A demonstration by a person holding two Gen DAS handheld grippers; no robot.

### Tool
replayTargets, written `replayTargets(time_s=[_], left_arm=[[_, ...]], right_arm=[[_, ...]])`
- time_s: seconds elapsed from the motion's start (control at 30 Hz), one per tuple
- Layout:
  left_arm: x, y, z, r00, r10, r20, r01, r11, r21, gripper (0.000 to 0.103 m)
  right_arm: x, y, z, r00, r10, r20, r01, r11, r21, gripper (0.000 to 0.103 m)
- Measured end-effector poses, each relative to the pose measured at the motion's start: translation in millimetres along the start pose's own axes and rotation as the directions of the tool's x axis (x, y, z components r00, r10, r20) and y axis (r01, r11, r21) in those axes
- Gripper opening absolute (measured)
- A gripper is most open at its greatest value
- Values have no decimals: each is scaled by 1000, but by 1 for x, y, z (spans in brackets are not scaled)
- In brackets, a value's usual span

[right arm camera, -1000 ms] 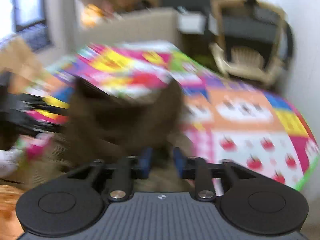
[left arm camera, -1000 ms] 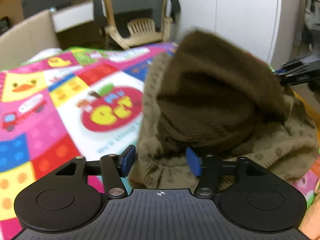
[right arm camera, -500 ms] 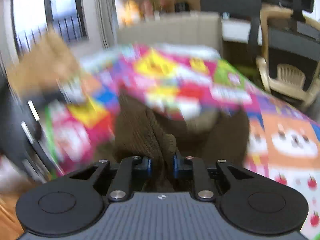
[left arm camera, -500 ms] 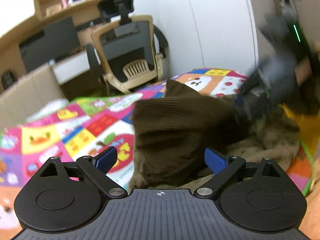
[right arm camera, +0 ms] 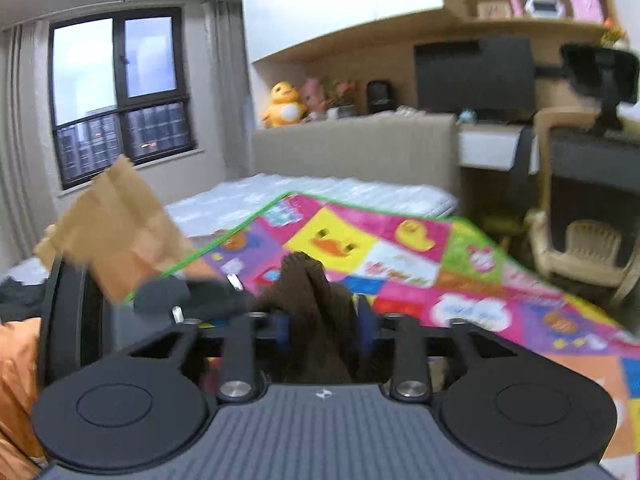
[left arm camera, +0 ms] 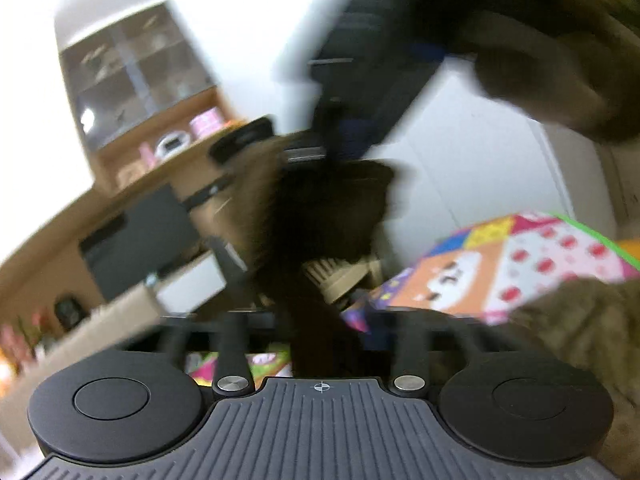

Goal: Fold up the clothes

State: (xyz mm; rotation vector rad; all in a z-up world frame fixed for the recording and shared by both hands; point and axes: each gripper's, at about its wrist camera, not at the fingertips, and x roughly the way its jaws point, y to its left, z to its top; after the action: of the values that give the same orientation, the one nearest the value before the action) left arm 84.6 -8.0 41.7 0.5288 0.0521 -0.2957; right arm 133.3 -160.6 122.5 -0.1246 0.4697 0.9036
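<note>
A dark brown knit sweater (right arm camera: 316, 292) bunches up between the blue pads of my right gripper (right arm camera: 322, 330), which is shut on it above the colourful play mat (right arm camera: 404, 264). In the blurred left wrist view the sweater (left arm camera: 324, 220) hangs as a dark strip from the right gripper (left arm camera: 390, 86) overhead. The strip runs down between the fingers of my left gripper (left arm camera: 320, 328), which looks shut on it. A lighter olive part of the knit (left arm camera: 580, 320) lies low at the right over the mat (left arm camera: 540, 256). The left gripper (right arm camera: 192, 292) shows as a dark blur to the left of my right one.
The mat covers a bed with a beige headboard (right arm camera: 352, 148). A brown paper bag (right arm camera: 120, 232) stands at the left, with orange fabric (right arm camera: 16, 364) below it. A chair (right arm camera: 584, 200) and a desk with a monitor (right arm camera: 476, 74) stand at the right.
Both grippers have risen, lifting the sweater off the mat. The left gripper, wide open half a second ago, has closed around a hanging strip of it. The right stays clamped.
</note>
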Motion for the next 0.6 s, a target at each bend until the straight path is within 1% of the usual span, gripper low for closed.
replayTargets(time_s=[0.03, 0.07, 0.1, 0.13, 0.17, 0.23, 0.3, 0.37, 0.4, 0.43, 0.47, 0.5, 0.53, 0.57, 0.6], left_arm=[[4, 19, -1, 1000, 17, -8, -18, 997, -72, 14], [7, 42, -4, 999, 41, -28, -45, 987, -155, 14], [10, 63, -9, 996, 64, -56, -76, 970, -231, 13], [14, 86, -18, 992, 87, -93, -112, 943, -313, 12], [18, 107, -29, 985, 105, -134, -149, 909, -388, 12], [26, 142, -55, 965, 125, -229, -227, 836, -500, 12], [30, 161, -80, 948, 122, -293, -275, 779, -564, 12], [33, 174, -102, 933, 98, -347, -305, 728, -614, 12], [35, 178, -112, 925, 84, -370, -317, 707, -633, 12], [37, 178, -120, 919, 74, -388, -326, 695, -641, 11], [38, 179, -129, 913, 64, -404, -335, 683, -649, 11], [36, 184, -135, 909, 57, -414, -342, 670, -658, 11], [35, 188, -141, 905, 51, -422, -349, 655, -670, 11], [31, 194, -145, 904, 53, -425, -355, 646, -675, 11], [27, 200, -148, 902, 55, -427, -361, 637, -681, 11]], right_arm=[[5, 2, -7, 1000, -11, -15, 10, 1000, -19, 70], [10, 5, -13, 999, -22, -30, 20, 999, -39, 70], [15, 7, -20, 998, -33, -44, 30, 998, -58, 70], [19, 9, -26, 997, -44, -59, 40, 996, -78, 70], [24, 12, -33, 996, -56, -73, 49, 994, -98, 70], [34, 16, -46, 992, -80, -100, 66, 988, -138, 70], [61, 35, -69, 983, -85, -165, 44, 970, -240, 70], [83, 36, -79, 974, -136, -181, 75, 949, -306, 70], [94, 36, -84, 969, -162, -186, 92, 937, -337, 61], [105, 36, -89, 964, -188, -190, 108, 924, -368, 47], [115, 36, -94, 957, -215, -194, 123, 909, -398, 16], [115, 24, -87, 955, -234, -182, 153, 915, -373, 9], [112, 11, -78, 953, -253, -169, 186, 924, -335, 8], [101, -7, -65, 944, -307, -124, 257, 915, -310, 8], [88, -25, -52, 927, -368, -74, 335, 899, -284, 7]])
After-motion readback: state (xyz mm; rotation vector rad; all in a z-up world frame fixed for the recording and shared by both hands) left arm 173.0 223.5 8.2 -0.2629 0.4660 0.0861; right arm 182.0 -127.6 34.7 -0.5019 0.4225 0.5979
